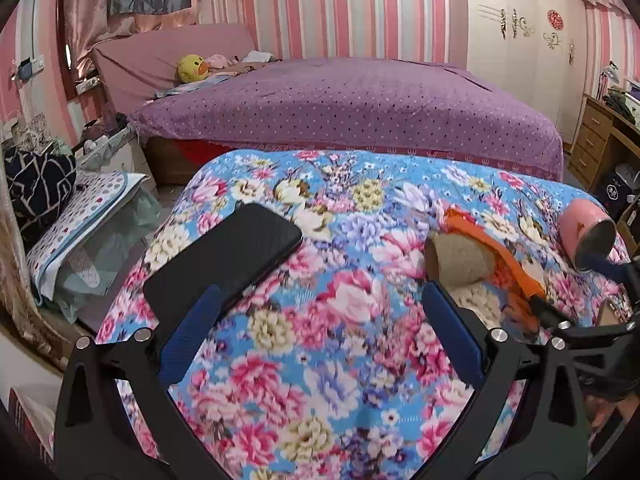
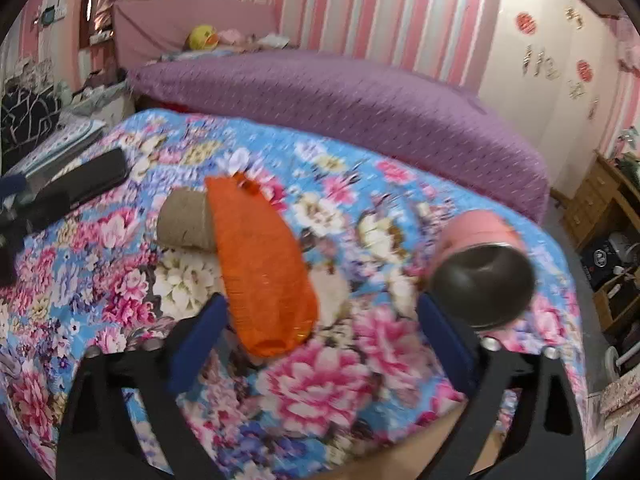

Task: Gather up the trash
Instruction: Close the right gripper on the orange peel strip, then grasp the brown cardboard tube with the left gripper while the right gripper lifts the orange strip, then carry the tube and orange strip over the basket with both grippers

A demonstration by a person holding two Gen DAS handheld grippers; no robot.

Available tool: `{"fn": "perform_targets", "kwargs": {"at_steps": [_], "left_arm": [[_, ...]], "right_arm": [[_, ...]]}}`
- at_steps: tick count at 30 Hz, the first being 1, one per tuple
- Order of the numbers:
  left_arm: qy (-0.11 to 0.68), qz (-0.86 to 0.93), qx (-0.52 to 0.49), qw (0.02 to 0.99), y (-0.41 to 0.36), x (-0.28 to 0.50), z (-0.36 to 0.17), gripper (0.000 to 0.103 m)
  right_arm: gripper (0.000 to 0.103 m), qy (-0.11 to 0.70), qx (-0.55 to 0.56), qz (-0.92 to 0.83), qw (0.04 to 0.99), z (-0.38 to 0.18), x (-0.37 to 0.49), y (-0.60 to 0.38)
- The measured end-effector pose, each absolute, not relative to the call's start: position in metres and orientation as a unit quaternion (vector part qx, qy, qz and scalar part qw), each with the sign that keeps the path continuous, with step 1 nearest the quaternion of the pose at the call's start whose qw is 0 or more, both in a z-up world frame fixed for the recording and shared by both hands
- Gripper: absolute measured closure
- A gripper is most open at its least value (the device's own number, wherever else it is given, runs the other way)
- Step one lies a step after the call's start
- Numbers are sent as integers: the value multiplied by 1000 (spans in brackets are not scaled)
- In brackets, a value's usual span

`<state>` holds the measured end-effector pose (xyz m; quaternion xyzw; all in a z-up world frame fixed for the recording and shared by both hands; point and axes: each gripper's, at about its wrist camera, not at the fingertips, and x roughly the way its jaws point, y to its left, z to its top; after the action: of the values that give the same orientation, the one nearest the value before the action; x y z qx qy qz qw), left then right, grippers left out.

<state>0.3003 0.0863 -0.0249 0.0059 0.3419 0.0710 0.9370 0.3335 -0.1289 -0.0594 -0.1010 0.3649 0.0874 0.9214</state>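
An orange plastic wrapper [image 2: 260, 264] lies on the flowered blanket [image 2: 340, 376], with one end resting on a brown cardboard tube [image 2: 184, 220]. My right gripper [image 2: 322, 300] is open just above the blanket. The wrapper's near end sits between its fingers, close to the left one and untouched. A pink cup [image 2: 480, 252] lies on its side by the right finger, its dark mouth facing me. My left gripper [image 1: 320, 290] is open over bare blanket, with a black phone [image 1: 228, 256] at its left finger. The tube [image 1: 456, 260] and wrapper [image 1: 500, 256] sit beside its right finger.
Behind the blanket stretches a bed with a purple dotted cover [image 1: 340, 108] and a yellow plush toy [image 1: 192, 68]. A dotted pillow and clutter [image 1: 80, 216] fill the left side. A wooden desk [image 1: 596, 140] stands at the right, and the blanket's edge drops off there.
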Motion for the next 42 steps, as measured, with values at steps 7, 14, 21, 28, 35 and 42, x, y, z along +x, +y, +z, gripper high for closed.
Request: {"fn": "perform_targets", "kwargs": {"at_steps": [7, 14, 21, 28, 35, 42], "left_arm": [[350, 69, 0, 934, 89, 317, -30, 5], [360, 54, -8, 931, 80, 328, -35, 5], [369, 25, -18, 929, 58, 339, -40, 5], [375, 8, -24, 927, 26, 351, -50, 5], [382, 10, -31, 924, 11, 367, -63, 6], [388, 14, -50, 920, 11, 377, -68, 18]], "right_arm": [[55, 420, -67, 131, 896, -77, 354, -131], [91, 406, -58, 139, 901, -70, 357, -140], [93, 330, -28, 111, 937, -35, 346, -173], [93, 278, -1, 66, 958, -12, 332, -213], [93, 275, 3, 47, 960, -9, 328, -238], [93, 281, 1, 41, 959, -17, 326, -243]]}}
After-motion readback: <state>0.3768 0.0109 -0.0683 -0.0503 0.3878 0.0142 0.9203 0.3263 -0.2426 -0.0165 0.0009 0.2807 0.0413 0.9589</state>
